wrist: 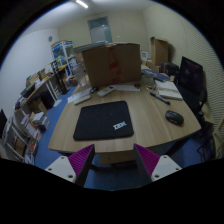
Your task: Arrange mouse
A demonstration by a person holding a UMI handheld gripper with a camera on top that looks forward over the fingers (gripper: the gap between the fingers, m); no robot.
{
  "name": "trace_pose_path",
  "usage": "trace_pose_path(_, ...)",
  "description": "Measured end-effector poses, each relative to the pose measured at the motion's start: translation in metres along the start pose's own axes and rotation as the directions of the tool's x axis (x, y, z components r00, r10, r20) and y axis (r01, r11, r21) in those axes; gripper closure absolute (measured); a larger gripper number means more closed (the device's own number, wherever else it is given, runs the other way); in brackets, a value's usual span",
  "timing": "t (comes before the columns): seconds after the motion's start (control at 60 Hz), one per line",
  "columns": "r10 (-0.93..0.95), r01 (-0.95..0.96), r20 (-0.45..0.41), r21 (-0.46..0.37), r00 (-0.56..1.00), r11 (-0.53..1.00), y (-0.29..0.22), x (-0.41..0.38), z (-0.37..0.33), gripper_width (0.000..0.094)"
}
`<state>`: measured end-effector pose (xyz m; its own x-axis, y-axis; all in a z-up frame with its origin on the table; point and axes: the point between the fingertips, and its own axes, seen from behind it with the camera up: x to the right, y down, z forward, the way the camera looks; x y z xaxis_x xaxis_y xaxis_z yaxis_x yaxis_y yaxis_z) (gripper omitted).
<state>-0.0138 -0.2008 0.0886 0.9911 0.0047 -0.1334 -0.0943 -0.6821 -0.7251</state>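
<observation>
A black mouse lies on the wooden desk, to the right of a black mouse pad with a small white logo. The mouse rests on the bare wood, apart from the pad. My gripper hangs in front of the desk's near edge, well short of both. Its fingers with purple pads are spread wide and hold nothing.
A brown cardboard box stands at the desk's far side with a white keyboard to its left. Papers and a pen lie at the right, beside a black chair. Shelves line the left wall.
</observation>
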Motion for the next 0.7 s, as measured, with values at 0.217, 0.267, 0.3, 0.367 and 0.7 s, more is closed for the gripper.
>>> trace_pose_path(0.217,0.040,-0.037,-0.040,0.071,0.998,0.997,-0.019,0.058,0.005,0.0141)
trace_pose_path(0.267,0.022,-0.017,-0.058,0.084,0.998,0.996,-0.022,0.080,0.007,0.0148)
trace_pose_path(0.3,0.002,0.005,-0.073,0.088,0.997,0.996,-0.023,0.098,0.009,0.0150)
trace_pose_path(0.367,-0.044,0.054,-0.117,0.079,0.992,0.995,-0.021,0.139,0.018,0.0146)
trace_pose_path(0.7,-0.112,0.125,-0.145,0.084,0.983,0.989,-0.035,0.296,0.099,0.0150)
